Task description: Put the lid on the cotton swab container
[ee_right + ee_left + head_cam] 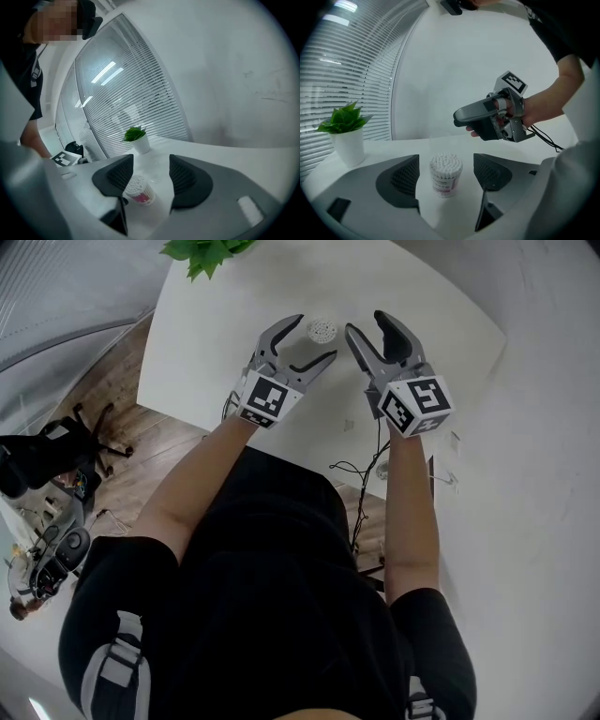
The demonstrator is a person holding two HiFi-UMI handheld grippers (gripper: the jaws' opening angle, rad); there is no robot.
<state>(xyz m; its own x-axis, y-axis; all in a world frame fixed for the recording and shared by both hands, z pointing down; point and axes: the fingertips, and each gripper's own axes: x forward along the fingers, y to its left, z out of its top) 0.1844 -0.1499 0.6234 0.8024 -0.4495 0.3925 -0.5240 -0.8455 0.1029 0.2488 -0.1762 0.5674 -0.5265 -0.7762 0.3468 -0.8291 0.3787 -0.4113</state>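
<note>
A small clear cotton swab container (322,331) with a pink label stands upright on the white table (225,343), its top uncovered and packed with white swab tips. My left gripper (314,340) is open beside it; in the left gripper view the container (446,174) shows in the gap between the jaws, beyond them and untouched. My right gripper (367,324) is open just to its right, with nothing between its jaws. In the right gripper view the container (138,190) sits low and left, by the left jaw. I see no lid in any view.
A potted green plant (206,251) stands at the table's far left corner, also seen as a plant in a white pot (347,136). Window blinds (131,89) run behind the table. Wooden floor, a black office chair (56,451) and cables (361,470) lie below the table's near edge.
</note>
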